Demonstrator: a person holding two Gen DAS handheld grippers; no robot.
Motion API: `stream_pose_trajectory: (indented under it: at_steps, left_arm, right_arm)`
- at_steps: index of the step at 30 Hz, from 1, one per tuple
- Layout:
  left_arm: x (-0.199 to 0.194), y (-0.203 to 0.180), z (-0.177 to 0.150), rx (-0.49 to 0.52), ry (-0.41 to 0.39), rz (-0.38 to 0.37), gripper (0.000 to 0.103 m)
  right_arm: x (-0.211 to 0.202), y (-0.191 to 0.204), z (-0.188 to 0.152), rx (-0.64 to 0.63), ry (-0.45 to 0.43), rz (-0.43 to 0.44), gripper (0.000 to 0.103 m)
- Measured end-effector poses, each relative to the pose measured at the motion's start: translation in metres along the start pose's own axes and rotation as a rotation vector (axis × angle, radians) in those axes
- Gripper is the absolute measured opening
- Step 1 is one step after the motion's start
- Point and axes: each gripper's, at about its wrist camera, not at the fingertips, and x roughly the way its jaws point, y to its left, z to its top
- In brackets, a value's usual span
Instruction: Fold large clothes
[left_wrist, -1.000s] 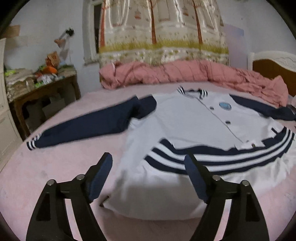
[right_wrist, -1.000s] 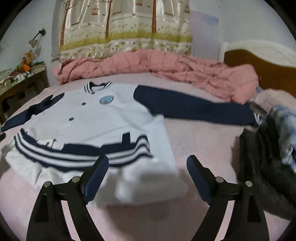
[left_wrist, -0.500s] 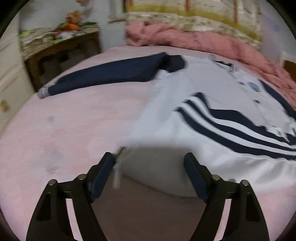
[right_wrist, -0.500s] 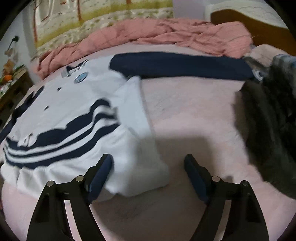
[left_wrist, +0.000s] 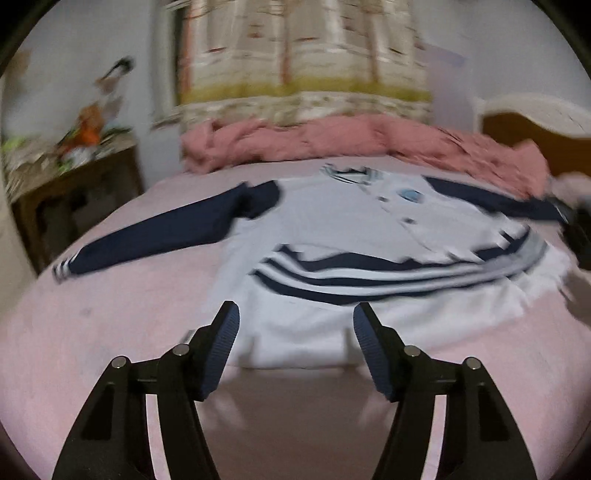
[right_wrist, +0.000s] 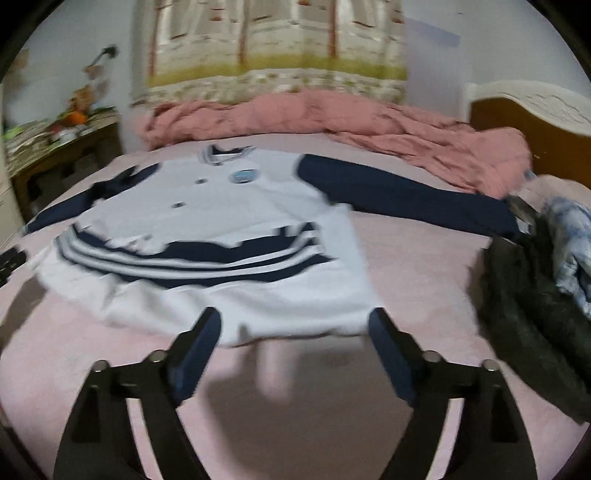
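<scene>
White jacket (left_wrist: 343, 229) with navy sleeves lies flat, front up, on the pink bed (left_wrist: 110, 332), collar toward the far wall, hem toward the person. Long axis of the spread sleeves runs left-right across the bed; body axis runs away from the grippers. Left gripper (left_wrist: 295, 332) sits just short of the hem's left part, jaws apart with nothing between them, and they have just been narrowing. Right gripper (right_wrist: 295, 336) sits just short of the hem's right corner, jaws wide apart, empty. Each is near its own side of the hem, neither touching cloth as far as blur allows. Left sleeve (left_wrist: 159, 236) stretches out to the bed's left edge, right sleeve (right_wrist: 406, 199) toward a dark clothes pile (right_wrist: 528, 306). Likely next: grab at hem or sleeves, judged only. Crumpled pink quilt (left_wrist: 351, 144) lines the far side, patterned curtain (left_wrist: 303, 55) behind, cluttered wooden table (left_wrist: 74, 177) left, headboard (right_wrist: 528, 122) right.
</scene>
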Motion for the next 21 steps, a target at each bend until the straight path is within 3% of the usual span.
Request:
stream_pose_trajectory:
  at_steps: [4,10,13,16,18,19,20,21]
  left_arm:
    - [0.009,-0.034,0.0,0.16,0.11,-0.108,0.069]
    - [0.032,-0.068,-0.007,0.388,0.218,-0.083,0.07]
    - [0.05,-0.069,-0.007,0.397,0.241,-0.019,0.078]
    - [0.065,-0.06,-0.003,0.367,0.23,0.043,0.086]
    - [0.078,-0.051,-0.001,0.337,0.24,0.113,0.086]
    - [0.082,-0.046,-0.001,0.323,0.244,0.154,0.084]
    - [0.086,-0.041,0.0,0.313,0.247,0.188,0.07]
    - [0.091,-0.035,-0.001,0.298,0.263,0.212,0.047]
  right_arm:
    - [0.006,0.036,-0.007,-0.142,0.049,0.034,0.085]
    - [0.037,0.08,-0.019,-0.375,0.164,-0.015,0.085]
    - [0.049,0.085,-0.014,-0.423,0.166,-0.074,0.085]
    - [0.063,0.086,-0.008,-0.451,0.114,-0.209,0.085]
    - [0.072,0.08,-0.005,-0.438,0.121,-0.213,0.085]
    - [0.074,0.076,-0.003,-0.422,0.12,-0.205,0.085]
    - [0.075,0.074,-0.002,-0.415,0.12,-0.195,0.083]
    - [0.075,0.072,-0.002,-0.405,0.121,-0.176,0.067]
